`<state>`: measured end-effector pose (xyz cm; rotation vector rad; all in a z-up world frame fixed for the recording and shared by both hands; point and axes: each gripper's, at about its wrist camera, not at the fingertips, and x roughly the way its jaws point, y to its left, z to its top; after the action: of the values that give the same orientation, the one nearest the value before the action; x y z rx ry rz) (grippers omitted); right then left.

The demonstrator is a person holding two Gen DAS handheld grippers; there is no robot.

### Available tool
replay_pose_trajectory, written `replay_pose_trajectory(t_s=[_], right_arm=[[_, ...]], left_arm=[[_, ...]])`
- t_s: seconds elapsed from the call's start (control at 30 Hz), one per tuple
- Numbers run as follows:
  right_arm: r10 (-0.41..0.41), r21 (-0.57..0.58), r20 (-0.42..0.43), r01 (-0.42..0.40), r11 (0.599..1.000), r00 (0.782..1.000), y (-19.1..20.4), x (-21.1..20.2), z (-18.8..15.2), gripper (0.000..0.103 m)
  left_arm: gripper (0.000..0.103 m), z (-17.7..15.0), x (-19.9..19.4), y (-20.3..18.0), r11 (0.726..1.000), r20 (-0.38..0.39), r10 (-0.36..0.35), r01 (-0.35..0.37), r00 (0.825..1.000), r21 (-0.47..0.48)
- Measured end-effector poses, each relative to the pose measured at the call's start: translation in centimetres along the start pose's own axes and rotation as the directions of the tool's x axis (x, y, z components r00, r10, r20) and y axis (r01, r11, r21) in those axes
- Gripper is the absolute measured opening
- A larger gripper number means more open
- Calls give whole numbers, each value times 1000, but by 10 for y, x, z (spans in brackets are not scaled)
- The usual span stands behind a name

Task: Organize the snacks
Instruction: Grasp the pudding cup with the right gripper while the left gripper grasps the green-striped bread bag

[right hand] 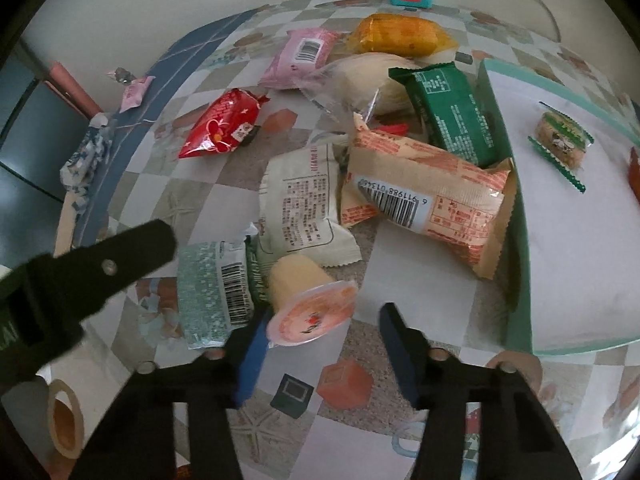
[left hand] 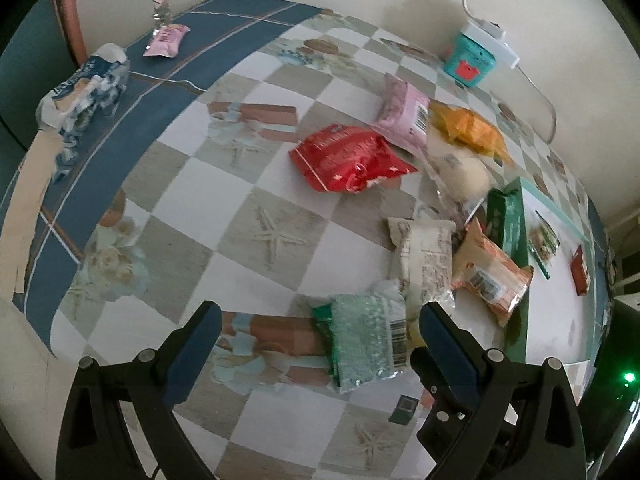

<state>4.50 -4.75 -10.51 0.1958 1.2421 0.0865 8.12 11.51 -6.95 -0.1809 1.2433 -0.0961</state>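
1. Snacks lie loose on the desk [right hand: 416,280], ahead of both grippers; a jelly cup [right hand: 308,300] sits between the right gripper [right hand: 320,340] fingers, touching the left-hand pad.
2. Right fingers stand narrow, not clearly clamped; left gripper [left hand: 320,328] fingers stand wide over a silver-green packet [left hand: 364,340].
3. Cup looks light, slick and squashable: grip its sides.
4. The tray [right hand: 516,240] is cut off at the picture's edge.
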Motion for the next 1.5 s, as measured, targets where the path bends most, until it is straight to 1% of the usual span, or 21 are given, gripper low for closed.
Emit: replay_pose_trajectory(t_s=[0.17, 0.33, 0.4, 0.43, 0.47, 0.53, 0.6, 0.63, 0.67, 0.77, 1.03, 1.17, 1.33, 1.5], right_arm=[[2, 16, -3, -2, 1000, 1000, -12, -5, 0, 48], [-23, 38, 0, 23, 999, 1000, -30, -11, 1, 48], [-18, 61, -2, 18, 998, 1000, -37, -12, 1, 48], [-15, 68, 0, 15, 998, 1000, -40, -13, 2, 48], [-11, 69, 2, 11, 998, 1000, -41, -14, 2, 48], [-12, 63, 9, 11, 998, 1000, -42, -16, 3, 48], [-13, 56, 10, 12, 998, 1000, -40, -16, 4, 48], [-13, 52, 10, 12, 999, 1000, -39, -15, 4, 48], [-12, 47, 9, 11, 999, 1000, -38, -15, 4, 48], [-12, 20, 13, 12, 1000, 1000, -30, -14, 4, 48], [-19, -53, 38, 21, 998, 999, -13, -13, 5, 48], [-33, -89, 53, 37, 995, 998, -6, -11, 8, 49], [-40, -121, 42, 45, 992, 998, 1, -2, 11, 49], [-66, -158, 43, 72, 985, 997, 7, 6, 13, 49]], left_arm=[[99, -1, 5, -9, 1000, -16, -5, 6, 1000, 19], [98, -3, 13, -21, 999, -41, -5, 7, 999, 51], [93, -4, 17, -26, 998, -53, -2, 6, 999, 63], [86, -4, 19, -27, 998, -59, -1, 5, 998, 66], [82, -4, 22, -29, 998, -67, -1, 6, 998, 69], [81, -5, 27, -31, 998, -84, -2, 8, 996, 70], [69, -5, 32, -31, 998, -100, -7, 13, 995, 61], [59, -5, 34, -31, 998, -106, -3, 9, 994, 57], [59, -5, 36, -30, 998, -108, 3, 3, 994, 55], [57, -5, 35, -26, 999, -105, -11, 16, 994, 41], [57, -4, 32, -6, 998, -68, 68, -68, 995, 15], [57, -2, 32, 5, 996, -50, 93, -94, 994, -9], [57, -1, 30, 17, 994, -28, 107, -107, 994, -26], [58, 0, 30, 25, 995, -21, 101, -102, 995, -25]])
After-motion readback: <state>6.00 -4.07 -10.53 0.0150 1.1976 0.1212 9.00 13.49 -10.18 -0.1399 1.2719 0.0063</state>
